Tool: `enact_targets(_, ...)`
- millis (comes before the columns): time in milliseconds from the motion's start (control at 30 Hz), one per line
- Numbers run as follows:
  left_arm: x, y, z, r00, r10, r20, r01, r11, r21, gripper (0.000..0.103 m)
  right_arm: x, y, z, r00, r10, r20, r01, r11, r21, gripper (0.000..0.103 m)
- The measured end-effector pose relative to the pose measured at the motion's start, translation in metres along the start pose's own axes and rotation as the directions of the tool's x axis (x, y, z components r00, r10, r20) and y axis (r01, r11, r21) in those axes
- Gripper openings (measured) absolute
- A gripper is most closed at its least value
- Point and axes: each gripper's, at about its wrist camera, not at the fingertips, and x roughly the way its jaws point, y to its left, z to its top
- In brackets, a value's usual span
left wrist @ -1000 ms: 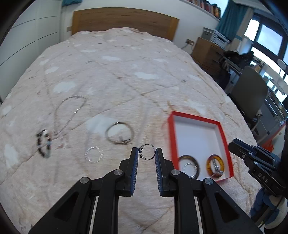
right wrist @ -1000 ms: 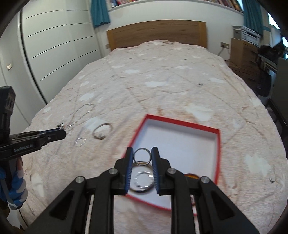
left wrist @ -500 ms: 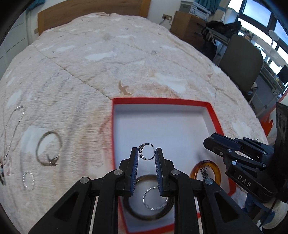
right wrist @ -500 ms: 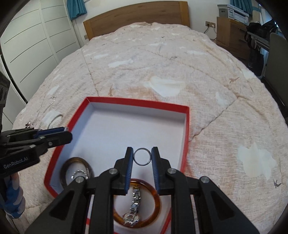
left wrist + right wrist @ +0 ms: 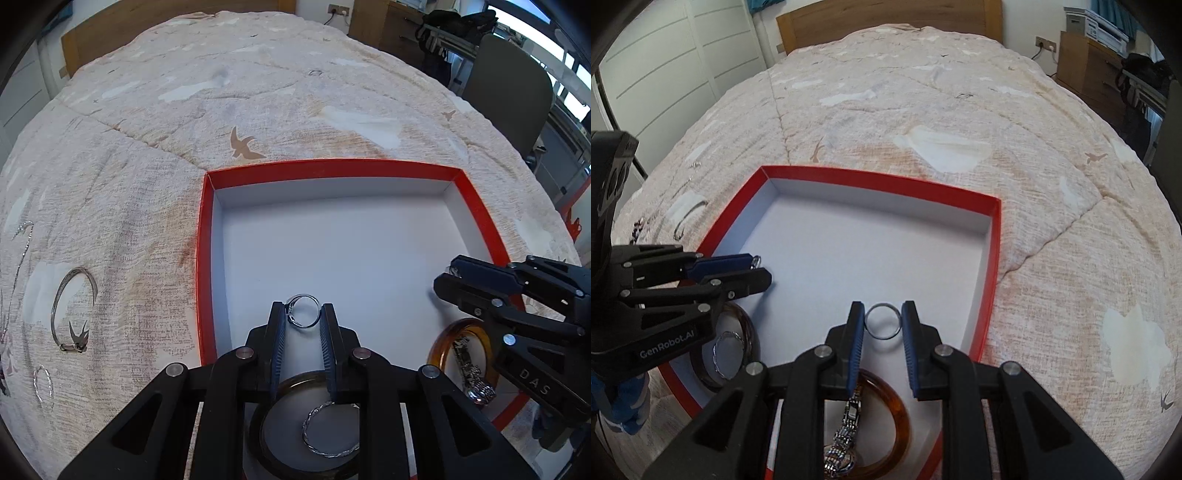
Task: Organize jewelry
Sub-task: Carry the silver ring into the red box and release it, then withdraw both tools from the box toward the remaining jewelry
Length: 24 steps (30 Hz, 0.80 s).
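Note:
A red box (image 5: 202, 236) with a white inside lies on the bed; it also shows in the right wrist view (image 5: 993, 236). My left gripper (image 5: 303, 314) is shut on a silver ring with a stone (image 5: 304, 312), held over the box's near part. My right gripper (image 5: 882, 320) is shut on a plain silver ring (image 5: 882, 320), also over the box. In the box lie a dark bangle (image 5: 258, 439) with a twisted silver ring (image 5: 325, 432) inside it, and an amber bangle (image 5: 899, 424) with a metal watch (image 5: 844, 439) across it.
On the bedspread left of the box lie a silver bangle (image 5: 74, 306), a small silver hoop (image 5: 42, 382) and a thin chain (image 5: 22, 240). A chair (image 5: 509, 92) and a wooden cabinet (image 5: 1086, 66) stand to the right of the bed.
Both grippers moved forward over the red box with their rings still held. The left gripper came from over the bedspread; the box now fills both views.

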Motion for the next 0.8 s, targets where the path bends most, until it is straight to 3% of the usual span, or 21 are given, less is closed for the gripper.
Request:
enact_targets(400, 0.002, -0.005, -0.001, 1.0, 0.019, 0.0, -0.019, 0.999, 0.037, 0.02, 0.004, 0.011, 0.001, 0.994, -0.053, -0.092, 0.044, 0.993, -0.107, 0.02)
enact_targets(533, -0.002, -0.006, -0.002, 1.0, 0.013, 0.003, -0.013, 0.999, 0.05, 0.021, -0.008, 0.008, 0.001, 0.997, -0.05, -0.067, 0.045, 0.996, -0.076, 0.02)
enact_targets(667, -0.011, -0.007, -0.003, 1.0, -0.013, 0.009, 0.013, 0.999, 0.047, 0.033, -0.035, 0.004, 0.002, 0.999, -0.05, -0.013, 0.05, 0.998, -0.046, 0.02)
enact_targets(800, -0.033, -0.009, -0.003, 0.999, -0.022, 0.036, 0.02, 0.999, 0.048, 0.034, -0.067, 0.005, 0.003, 0.997, -0.065, 0.035, 0.066, 0.997, -0.027, 0.02)
